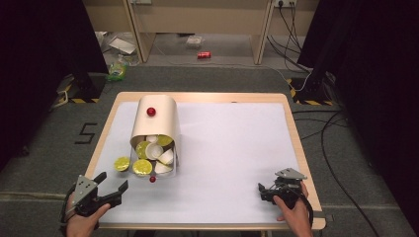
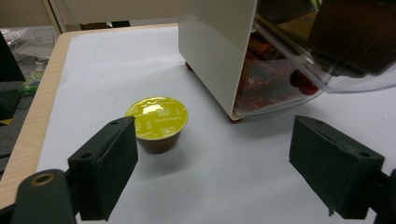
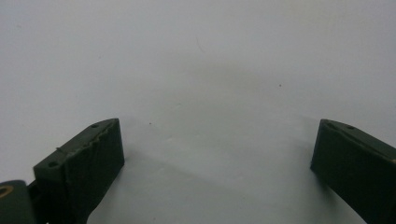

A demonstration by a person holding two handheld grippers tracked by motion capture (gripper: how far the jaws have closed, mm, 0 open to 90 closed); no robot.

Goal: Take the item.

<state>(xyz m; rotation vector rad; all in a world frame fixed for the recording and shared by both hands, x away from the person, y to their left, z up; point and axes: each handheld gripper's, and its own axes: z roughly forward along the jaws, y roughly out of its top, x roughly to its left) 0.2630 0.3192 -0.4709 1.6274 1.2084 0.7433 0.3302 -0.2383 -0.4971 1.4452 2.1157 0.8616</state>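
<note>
My left tongs (image 2: 212, 172) gape wide, empty, nr the coffee pod (image 2: 157, 122): light, foil top dents easily, so grip its sides. Right tongs (image 3: 217, 172) open, empty too.

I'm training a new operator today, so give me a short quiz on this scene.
1. True or false: the left gripper holds a capsule.
2. The dispenser stands toward which side of the table? A) the person's left B) the person's right C) dead centre
3. Fill in: the lid of the capsule nearest the left gripper is ____ in colour.

Key:
1. False. Its fingers are spread and the capsule sits beyond them, untouched.
2. A
3. Yellow. The right gripper is also open, over bare table.
</note>
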